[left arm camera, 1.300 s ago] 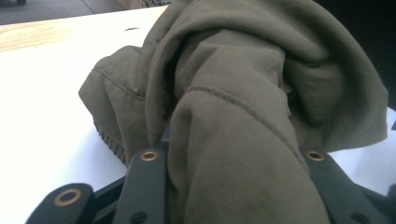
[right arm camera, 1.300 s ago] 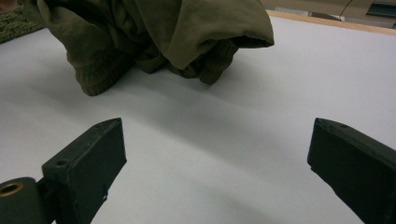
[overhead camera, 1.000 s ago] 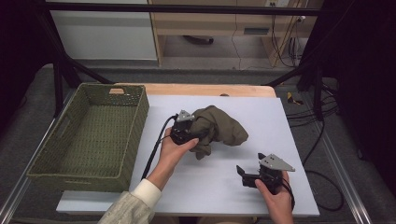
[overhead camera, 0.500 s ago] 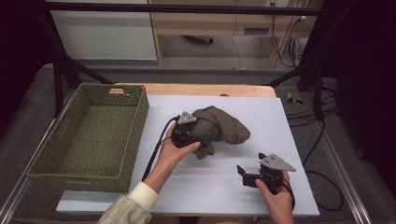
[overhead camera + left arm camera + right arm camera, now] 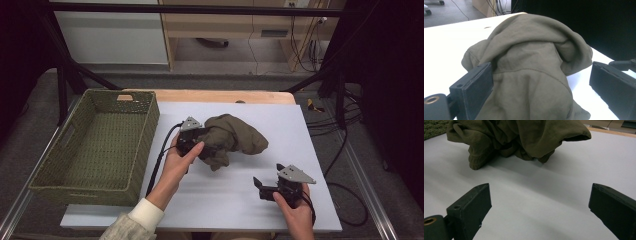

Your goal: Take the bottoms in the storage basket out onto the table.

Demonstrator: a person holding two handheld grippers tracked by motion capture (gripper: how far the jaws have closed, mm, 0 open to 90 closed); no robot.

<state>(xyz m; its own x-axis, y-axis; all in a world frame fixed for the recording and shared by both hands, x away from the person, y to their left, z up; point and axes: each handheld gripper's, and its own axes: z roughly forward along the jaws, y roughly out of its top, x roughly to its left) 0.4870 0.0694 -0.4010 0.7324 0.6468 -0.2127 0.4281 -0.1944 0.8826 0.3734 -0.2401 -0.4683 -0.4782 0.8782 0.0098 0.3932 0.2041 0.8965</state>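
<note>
In the high view, a crumpled olive-brown cloth garment [image 5: 231,140] lies near the middle of the pale grey rectangular table mat [image 5: 215,200], well apart from the empty green woven rectangular basket [image 5: 97,145] that stands at the mat's left edge. The left gripper [image 5: 202,145], held in the person's left hand [image 5: 181,160], sits at the garment's left side, touching the fabric, with its black cable [image 5: 159,160] trailing back towards the person. The right gripper [image 5: 260,186], held in the right hand [image 5: 295,210], rests low over the mat near the front right, well apart from the garment and pointing left. In the left gripper view, the jaws have just been opening and stand wide apart; the garment bulges between them, its fabric lying against the inner face of the left-hand jaw, while a strip of bare mat separates the fabric from the right-hand jaw, so the pads do not clamp it. In the right gripper view, the jaws stand wide apart with nothing but bare mat between them, and the garment lies farther off at the top of the view, resting on the mat with a corner of the green basket visible behind it.
</note>
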